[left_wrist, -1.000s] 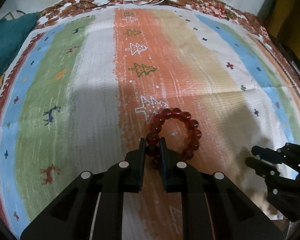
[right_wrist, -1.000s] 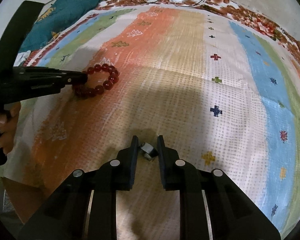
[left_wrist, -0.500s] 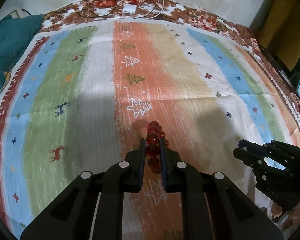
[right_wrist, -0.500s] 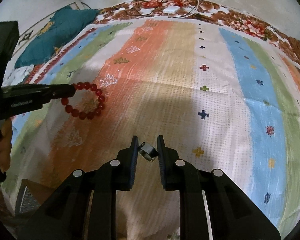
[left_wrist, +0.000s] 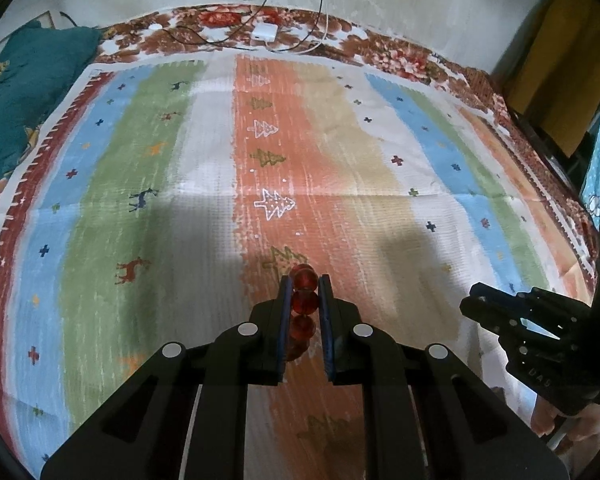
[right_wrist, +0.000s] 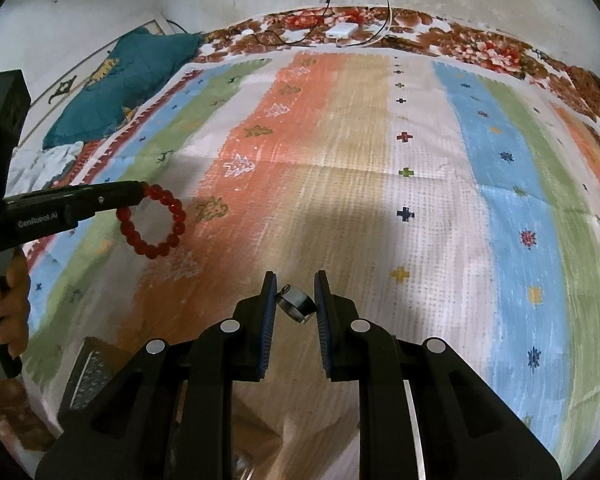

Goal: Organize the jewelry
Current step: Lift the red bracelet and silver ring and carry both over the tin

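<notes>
Bracelet (right_wrist: 152,222) of red beads hangs clear of the striped cloth (right_wrist: 380,168), left gripper (left_wrist: 303,292) jaws clamped on a few beads so the loop dangles freely. Right gripper (right_wrist: 294,300) jaws pinch a silver ring (right_wrist: 296,304) edgewise, lifted, probably for carrying to storage.

a home bedroom, by the look of it: a bed under a striped sheet (left_wrist: 204,152) with a floral cover (right_wrist: 480,50) beneath, a teal pillow (right_wrist: 120,80), a charger (left_wrist: 265,32) with cables, and a stained plaster wall (left_wrist: 400,8).
</notes>
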Available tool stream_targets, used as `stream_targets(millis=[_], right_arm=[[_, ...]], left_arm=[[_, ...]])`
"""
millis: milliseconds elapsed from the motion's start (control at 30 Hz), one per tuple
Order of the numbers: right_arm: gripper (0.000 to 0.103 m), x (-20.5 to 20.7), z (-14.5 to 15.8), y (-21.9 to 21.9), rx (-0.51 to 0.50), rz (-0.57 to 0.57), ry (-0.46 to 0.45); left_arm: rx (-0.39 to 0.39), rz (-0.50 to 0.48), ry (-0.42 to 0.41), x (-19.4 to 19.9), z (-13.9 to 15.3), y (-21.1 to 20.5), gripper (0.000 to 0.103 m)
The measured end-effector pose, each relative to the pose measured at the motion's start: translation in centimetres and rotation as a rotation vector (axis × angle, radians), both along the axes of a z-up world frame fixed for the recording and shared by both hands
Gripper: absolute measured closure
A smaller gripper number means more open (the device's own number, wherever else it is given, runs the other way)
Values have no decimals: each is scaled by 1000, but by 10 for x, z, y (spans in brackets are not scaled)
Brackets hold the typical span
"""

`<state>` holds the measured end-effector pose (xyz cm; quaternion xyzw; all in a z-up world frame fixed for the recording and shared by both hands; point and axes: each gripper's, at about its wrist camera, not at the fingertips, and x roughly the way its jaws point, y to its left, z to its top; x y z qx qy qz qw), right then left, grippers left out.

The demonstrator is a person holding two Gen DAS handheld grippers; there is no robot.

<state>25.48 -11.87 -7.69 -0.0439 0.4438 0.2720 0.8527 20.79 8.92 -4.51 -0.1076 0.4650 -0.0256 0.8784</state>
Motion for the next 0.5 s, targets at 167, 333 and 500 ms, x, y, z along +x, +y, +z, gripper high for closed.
stream_targets(millis=[167,333,500], right_arm=[[83,-10,7,-1,14,5,-11],[83,-18,15,-4,26,6,-28],[83,-27,19,-8,37,9,-41]], left_arm=[[-13,-9,-18,-15,9,-4,91],[-14,-16,-45,-28,20,-9,91],[-19,-18,-76,-41,31,-12,91]])
